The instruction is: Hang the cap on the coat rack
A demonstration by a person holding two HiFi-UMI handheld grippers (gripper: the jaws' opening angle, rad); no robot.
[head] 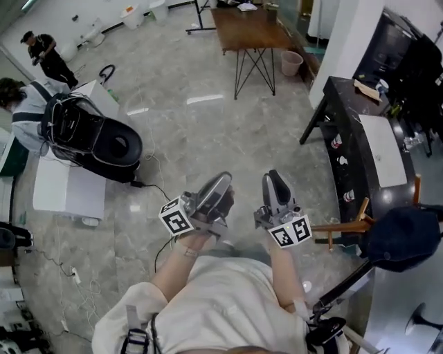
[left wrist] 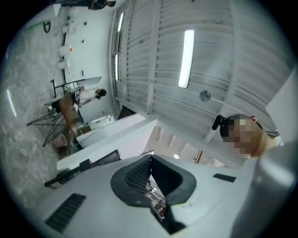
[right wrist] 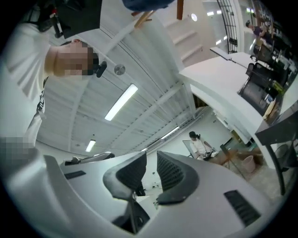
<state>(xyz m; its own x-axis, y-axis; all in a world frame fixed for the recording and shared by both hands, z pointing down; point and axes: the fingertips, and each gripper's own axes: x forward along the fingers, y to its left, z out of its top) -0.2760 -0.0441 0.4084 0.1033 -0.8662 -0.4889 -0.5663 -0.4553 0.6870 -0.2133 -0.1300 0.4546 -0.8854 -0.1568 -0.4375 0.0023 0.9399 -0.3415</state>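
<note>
**The cap is sitting on the coat rack**

In the head view, the blue cap is sitting on top of the coat rack, far over on the right, near a dark desk. The person is holding the left gripper and the right gripper close to the chest, well apart from the cap. I think the hanging is done, and the next move only calls for not bumping the rack. The rack's foot is cut off.

In the left gripper view, the jaws are pressing together with nothing in them. The cap is not showing here.

In the right gripper view, the jaws are standing a little apart with nothing between them. Only an edge of the cap is peeking in at the top. How well it is catching on the rack is hard to tell.
</note>
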